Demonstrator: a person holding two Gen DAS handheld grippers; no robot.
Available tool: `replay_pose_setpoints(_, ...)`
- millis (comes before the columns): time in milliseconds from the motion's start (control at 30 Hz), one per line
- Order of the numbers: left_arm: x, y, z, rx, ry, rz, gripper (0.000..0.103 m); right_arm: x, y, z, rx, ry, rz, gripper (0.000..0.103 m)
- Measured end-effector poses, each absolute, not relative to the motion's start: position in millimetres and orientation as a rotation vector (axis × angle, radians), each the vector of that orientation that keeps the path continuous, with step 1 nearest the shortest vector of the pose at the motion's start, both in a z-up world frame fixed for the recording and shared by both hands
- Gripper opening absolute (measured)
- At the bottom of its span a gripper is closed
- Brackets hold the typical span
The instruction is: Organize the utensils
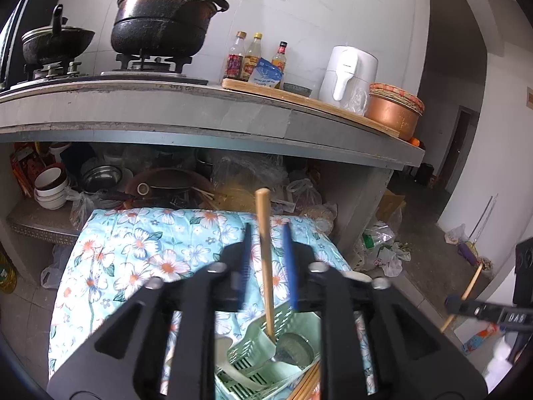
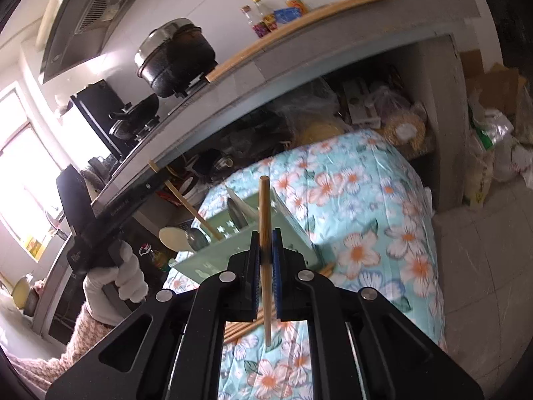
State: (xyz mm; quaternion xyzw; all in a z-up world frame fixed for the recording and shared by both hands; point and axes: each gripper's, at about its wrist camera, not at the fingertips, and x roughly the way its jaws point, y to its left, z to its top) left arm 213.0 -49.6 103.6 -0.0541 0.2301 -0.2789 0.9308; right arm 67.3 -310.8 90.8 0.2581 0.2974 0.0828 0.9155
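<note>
A tiled kitchen holds a long grey counter (image 1: 206,113) carrying a big black pot (image 1: 163,23) on a gas burner, sauce bottles (image 1: 255,56) and a white appliance (image 1: 349,76); bowls and bags crowd the shelf beneath. In front of it lies a surface draped in a blue floral cloth (image 1: 133,260). On the cloth sits a pale green utensil basket (image 2: 266,233) with ladles and spoons inside and loose chopsticks (image 2: 246,328) lying beside it. The left tool (image 1: 268,266) hovers over the basket, its blue pads parted with a gap on either side of a wooden-handled ladle (image 1: 266,253) that stands in the basket, so nothing is gripped. The right tool (image 2: 266,260) is closed tight on a single wooden chopstick (image 2: 265,220), held upright just in front of the basket. A white-gloved hand (image 2: 113,283) holds the left tool's grip.
</note>
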Motion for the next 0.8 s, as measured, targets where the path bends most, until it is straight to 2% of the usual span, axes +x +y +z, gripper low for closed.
replay_pose_setpoints(233,184.9,-22.1,113.9,-0.135,0.419,-0.557,0.042,79.3,-297.7,152.7,0.426,0.481,0.224,0.007)
replay_pose_setpoints(433,152.5,10.6,110.7,-0.159,0.408,-0.538,0.046,95.1,-285.7,193.3,0.362,0.375,0.252,0.007)
replay_pose_setpoints(667,122.7,30.1,79.1,-0.134,0.485,-0.523,0.056,131.3,-261.6,196.1,0.293,0.354,0.245,0.007)
replay_pose_setpoints(800,109.3,34.1,59.1,-0.131,0.534,-0.521,0.056,150.5,-242.8,178.2,0.255,0.369,0.237,0.007)
